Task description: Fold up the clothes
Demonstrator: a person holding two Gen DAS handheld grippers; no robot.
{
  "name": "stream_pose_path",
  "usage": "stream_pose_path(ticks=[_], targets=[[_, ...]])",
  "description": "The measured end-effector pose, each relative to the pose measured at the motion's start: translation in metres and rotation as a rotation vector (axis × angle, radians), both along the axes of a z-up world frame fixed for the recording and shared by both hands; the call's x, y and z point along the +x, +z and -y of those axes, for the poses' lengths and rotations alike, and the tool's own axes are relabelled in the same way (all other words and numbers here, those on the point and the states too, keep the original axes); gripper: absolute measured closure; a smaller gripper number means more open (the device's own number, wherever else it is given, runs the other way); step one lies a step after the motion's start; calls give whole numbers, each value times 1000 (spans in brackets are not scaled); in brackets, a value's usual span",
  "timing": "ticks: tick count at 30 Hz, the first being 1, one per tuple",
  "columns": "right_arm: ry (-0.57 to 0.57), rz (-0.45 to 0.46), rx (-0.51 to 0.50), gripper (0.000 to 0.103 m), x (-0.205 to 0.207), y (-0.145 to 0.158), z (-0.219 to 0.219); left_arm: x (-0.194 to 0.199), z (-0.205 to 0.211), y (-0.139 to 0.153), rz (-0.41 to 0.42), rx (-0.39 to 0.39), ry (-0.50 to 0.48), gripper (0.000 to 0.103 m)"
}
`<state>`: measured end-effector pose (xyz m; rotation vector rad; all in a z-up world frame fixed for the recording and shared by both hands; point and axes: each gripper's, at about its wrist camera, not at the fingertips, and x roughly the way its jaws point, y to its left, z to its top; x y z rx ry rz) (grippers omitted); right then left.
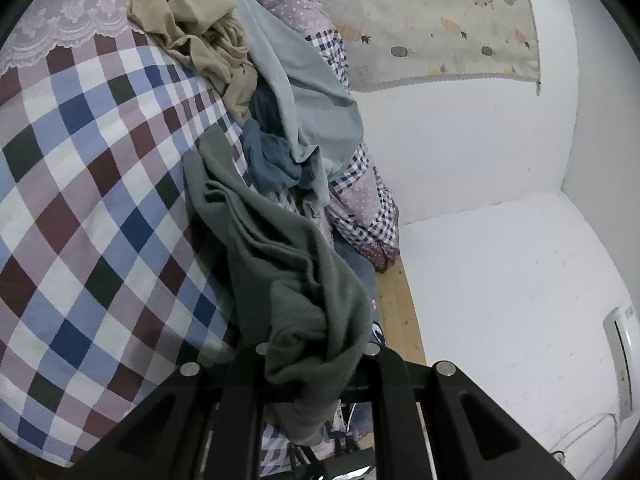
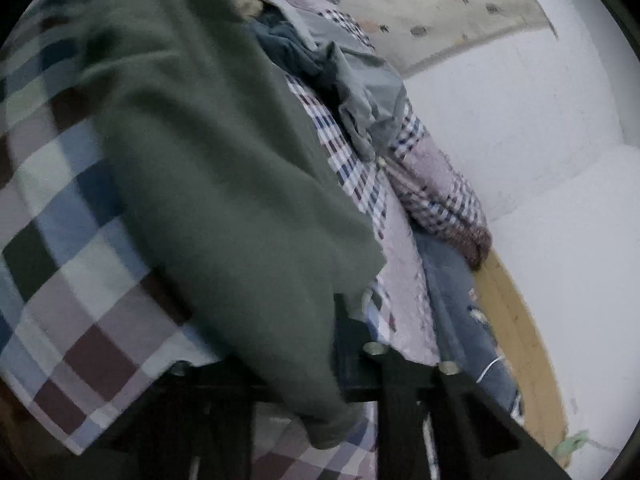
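The left gripper (image 1: 318,354) has its jaws closed on a bunched fold of the green garment (image 1: 280,264), which spills over the fingers and hangs down between them. From there the cloth runs up and away across the checked bedspread (image 1: 92,184). The right gripper (image 2: 280,364) is mostly buried under the same green garment (image 2: 208,168); its picture is blurred and the cloth hides the jaws, so I cannot tell how far they stand apart or whether they grip it. Beyond the garment lies a heap of other clothes: a dark blue piece (image 1: 268,160), a pale blue one (image 1: 308,96) and a tan one (image 1: 200,36). A rolled quilt (image 1: 360,204) lies along the white wall (image 1: 460,148).
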<state>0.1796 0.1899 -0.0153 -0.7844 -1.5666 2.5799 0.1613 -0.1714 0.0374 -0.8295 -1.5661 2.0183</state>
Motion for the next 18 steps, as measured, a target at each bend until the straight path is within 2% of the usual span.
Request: stream_pose_path(ticks=[3, 6, 9, 13, 18], targets=[[18, -13, 22, 91, 9, 1, 2, 1, 1, -2, 8, -1, 7, 93], [11, -5, -20, 93, 13, 9, -1, 4, 1, -1, 16, -42, 10, 93], [-2, 6, -88, 94, 16, 24, -4, 9, -3, 11, 7, -182, 16, 93], [-10, -6, -189, 95, 25, 59, -10, 21, -16, 38, -42, -413, 8, 93], [-5, -49, -268, 95, 41, 106, -20, 47, -29, 76, -131, -582, 3, 93]])
